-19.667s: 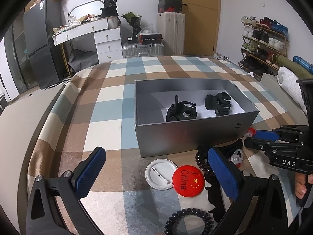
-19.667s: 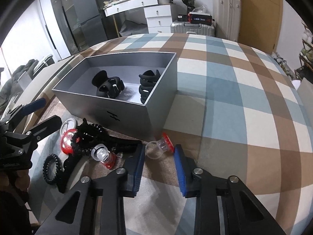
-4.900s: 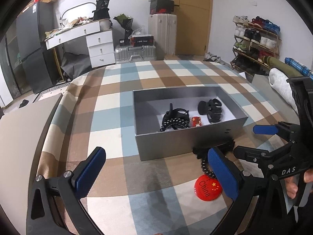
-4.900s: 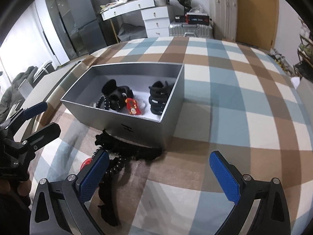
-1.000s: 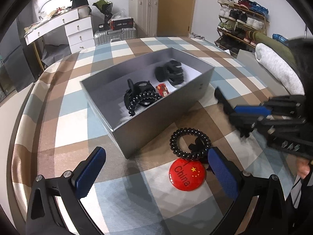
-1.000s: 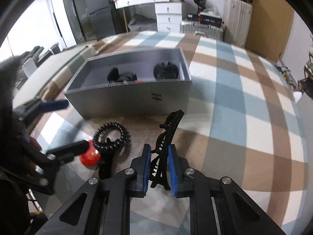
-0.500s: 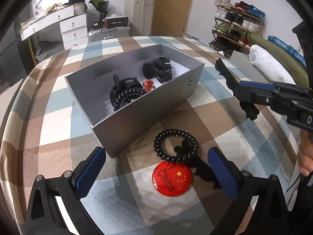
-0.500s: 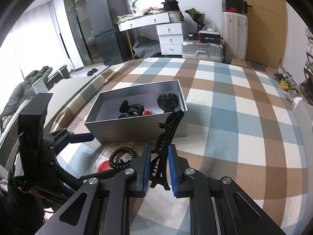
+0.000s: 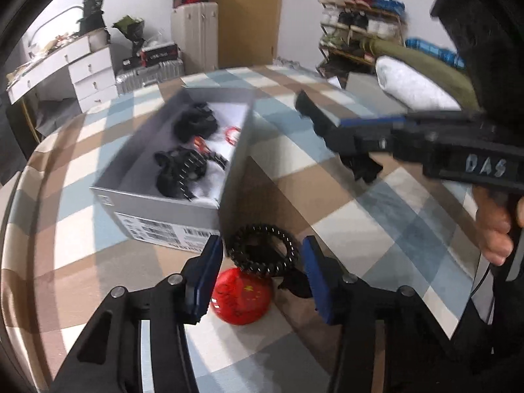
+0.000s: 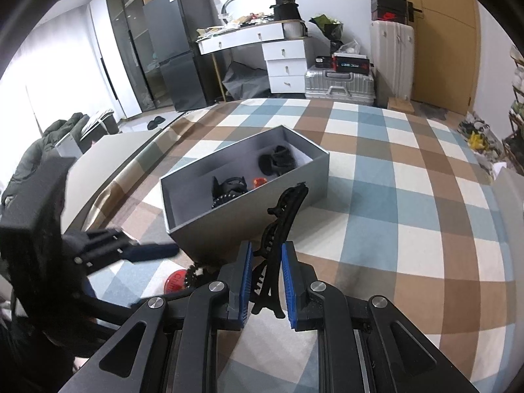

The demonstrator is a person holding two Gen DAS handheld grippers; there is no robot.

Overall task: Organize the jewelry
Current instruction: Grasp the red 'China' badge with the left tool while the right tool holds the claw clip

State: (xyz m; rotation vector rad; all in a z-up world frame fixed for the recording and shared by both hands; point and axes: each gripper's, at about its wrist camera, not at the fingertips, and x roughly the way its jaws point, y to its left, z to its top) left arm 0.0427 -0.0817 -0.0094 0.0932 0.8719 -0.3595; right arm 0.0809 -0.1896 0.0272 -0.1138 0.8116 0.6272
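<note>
A grey open box on the checked cloth holds black hair claws, a black coil tie and small red pieces. My left gripper is open, its blue pads on either side of a black spiral hair tie that lies over a red China badge beside the box. My right gripper is shut on a long black hair clip and holds it in the air in front of the box; it also shows in the left wrist view.
The checked cloth covers a round table. A small black item lies by the badge. Suitcases, a white desk with drawers, a dark fridge and a shoe rack stand around the room.
My left gripper has moved down and closed in around the spiral hair tie. My right gripper has lifted the long black clip off the cloth and carried it up toward the box.
</note>
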